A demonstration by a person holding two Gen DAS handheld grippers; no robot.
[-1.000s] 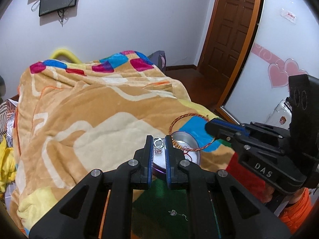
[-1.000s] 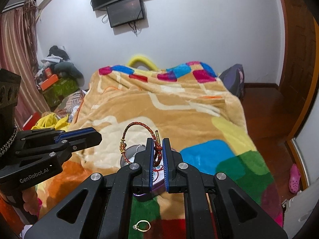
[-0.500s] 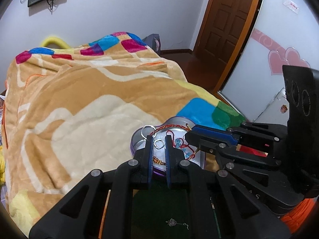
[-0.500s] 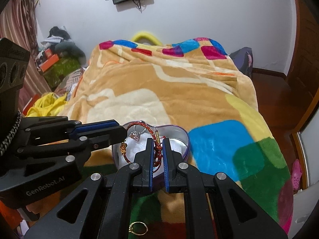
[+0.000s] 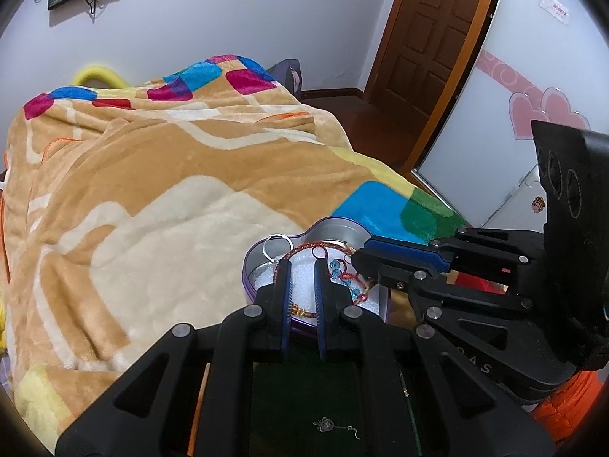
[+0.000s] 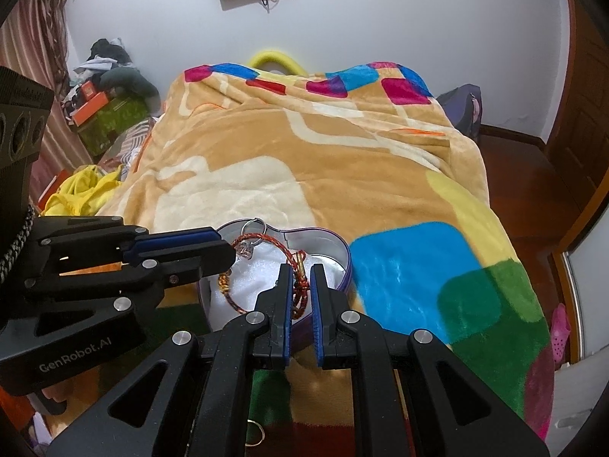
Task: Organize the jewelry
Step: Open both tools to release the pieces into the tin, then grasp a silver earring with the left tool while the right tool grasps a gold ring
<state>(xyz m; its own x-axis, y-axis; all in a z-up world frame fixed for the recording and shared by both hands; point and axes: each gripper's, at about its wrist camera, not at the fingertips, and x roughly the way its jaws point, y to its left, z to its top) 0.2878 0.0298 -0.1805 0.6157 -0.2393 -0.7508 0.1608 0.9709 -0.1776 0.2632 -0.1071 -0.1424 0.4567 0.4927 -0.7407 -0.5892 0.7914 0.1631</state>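
A heart-shaped purple tin (image 5: 344, 224) (image 6: 344, 262) with white padding sits on the blanket. My left gripper (image 5: 302, 266) hangs over it, slightly open and empty; a silver ring (image 5: 277, 245) lies at the tin's far rim, also in the right wrist view (image 6: 254, 224). My right gripper (image 6: 300, 272) is slightly open over the tin, with a red-gold braided bracelet (image 6: 266, 240) resting between the fingers and on the padding. The bracelet also shows in the left wrist view (image 5: 323, 245), beside blue beads (image 5: 337, 266).
A patterned blanket (image 5: 152, 190) covers the bed. A small silver pendant (image 5: 327, 424) lies on a dark green patch below my left gripper. A gold ring (image 6: 254, 432) lies below my right gripper. A wooden door (image 5: 430, 38) stands at the right.
Both grippers moved down over the tin and opened a little. The silver ring left my left gripper and the bracelet slackened in my right gripper, both now lying in the tin.
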